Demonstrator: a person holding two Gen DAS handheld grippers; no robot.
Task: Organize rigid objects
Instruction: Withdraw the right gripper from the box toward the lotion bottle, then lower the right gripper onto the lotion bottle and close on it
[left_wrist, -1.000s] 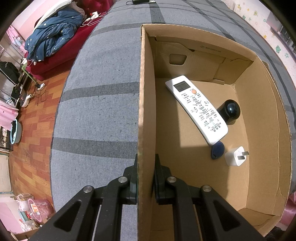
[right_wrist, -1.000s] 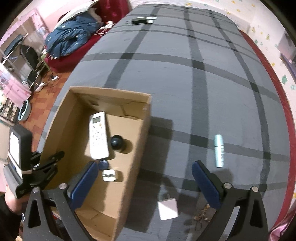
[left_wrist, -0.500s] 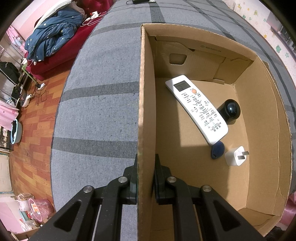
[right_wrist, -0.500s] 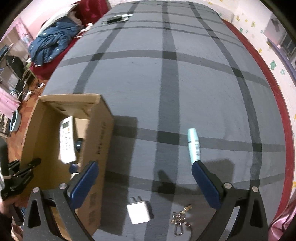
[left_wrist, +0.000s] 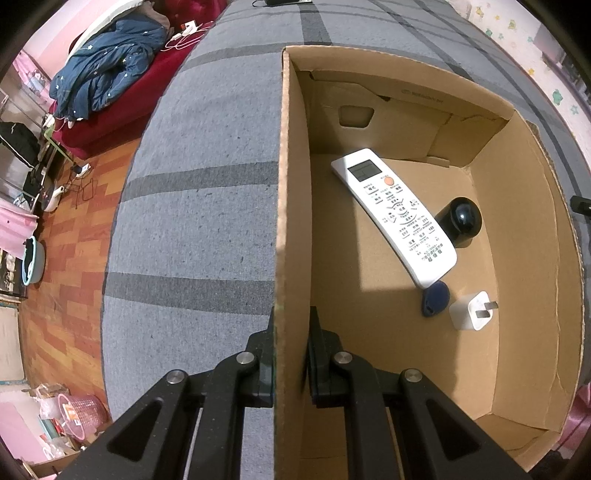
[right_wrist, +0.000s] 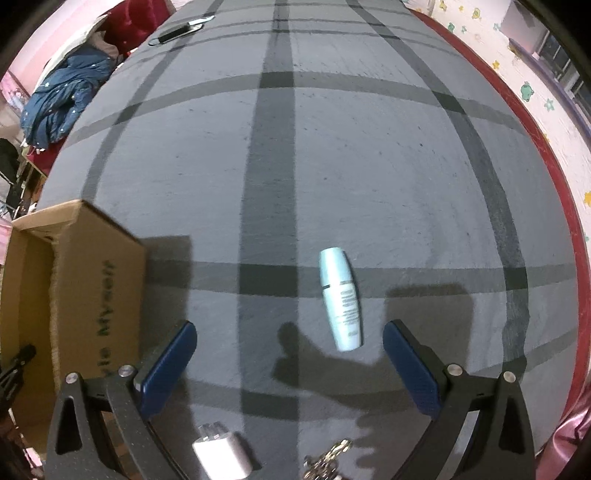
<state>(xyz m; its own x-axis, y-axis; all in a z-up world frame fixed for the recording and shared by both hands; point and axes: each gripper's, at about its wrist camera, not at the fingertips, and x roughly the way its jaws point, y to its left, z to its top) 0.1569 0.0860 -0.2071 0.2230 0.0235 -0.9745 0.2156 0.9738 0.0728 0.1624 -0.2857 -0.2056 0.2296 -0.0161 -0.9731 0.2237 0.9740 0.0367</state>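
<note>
My left gripper (left_wrist: 291, 332) is shut on the near wall of an open cardboard box (left_wrist: 293, 206), one finger on each side. Inside lie a white remote control (left_wrist: 395, 214), a black round-topped cylinder (left_wrist: 460, 219), a dark blue tag (left_wrist: 436, 297) and a white plug adapter (left_wrist: 472, 310). My right gripper (right_wrist: 290, 363) hangs open over the grey plaid bed cover, nothing between its blue pads (right_wrist: 170, 365). A light blue tube (right_wrist: 340, 299) lies just ahead, between the fingers' lines. A white charger block (right_wrist: 221, 454) and a keychain (right_wrist: 325, 461) sit at the bottom edge. The box (right_wrist: 74, 295) stands at left.
The grey plaid bed cover (right_wrist: 332, 147) stretches far ahead. A dark flat object (right_wrist: 181, 29) lies at its far end. A blue jacket (left_wrist: 103, 77) rests on a red sofa left of the bed. Wooden floor (left_wrist: 66, 229) and a pink basket (left_wrist: 81, 410) lie beyond the bed's left edge.
My right gripper has swung right, away from the box, and dropped lower; the blue tube now lies between its open fingers. The left gripper and the box have not moved.
</note>
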